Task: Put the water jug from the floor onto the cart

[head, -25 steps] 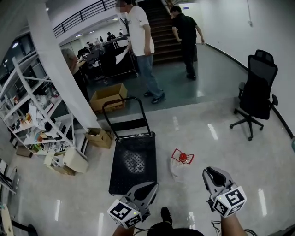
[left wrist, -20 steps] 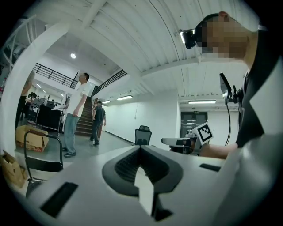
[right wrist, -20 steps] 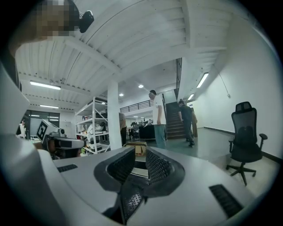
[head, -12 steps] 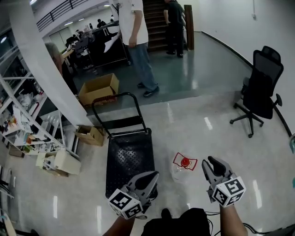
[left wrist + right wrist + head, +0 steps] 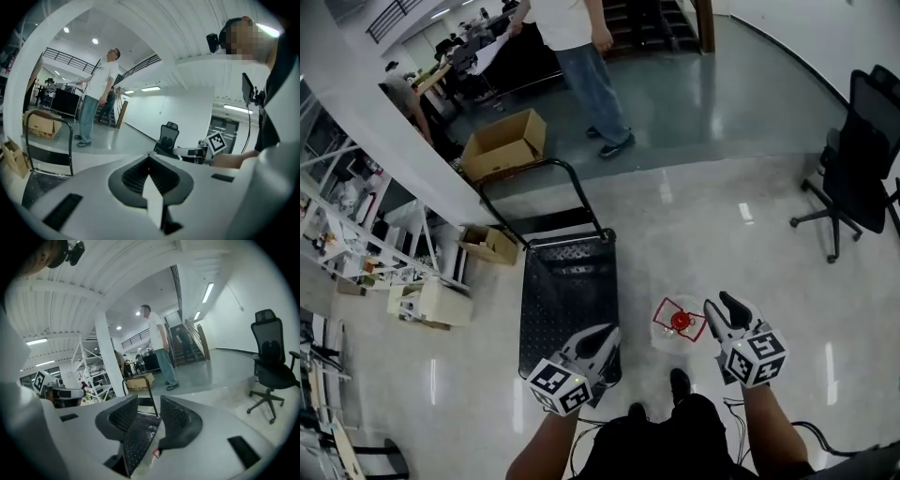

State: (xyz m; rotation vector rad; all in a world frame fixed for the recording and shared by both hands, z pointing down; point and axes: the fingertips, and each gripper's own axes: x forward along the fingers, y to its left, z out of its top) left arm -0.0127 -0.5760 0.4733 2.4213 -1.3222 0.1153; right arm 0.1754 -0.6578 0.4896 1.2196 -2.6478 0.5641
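Water jug (image 5: 664, 337) lower centre likely heavy, slick, grab neck under red cap (image 5: 679, 322); right gripper (image 5: 727, 312) opening, empty; left gripper (image 5: 598, 341) closed.

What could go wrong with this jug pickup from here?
1. The right gripper sits beside the water jug with its jaws opening and nothing between them. The thin red loop at the jug's top is a small target, so a miss or a slipping hold seems possible.
2. The left gripper has its jaws together over the cart. It isn't ready to steady the jug, which could swing or drop on a one-sided lift.
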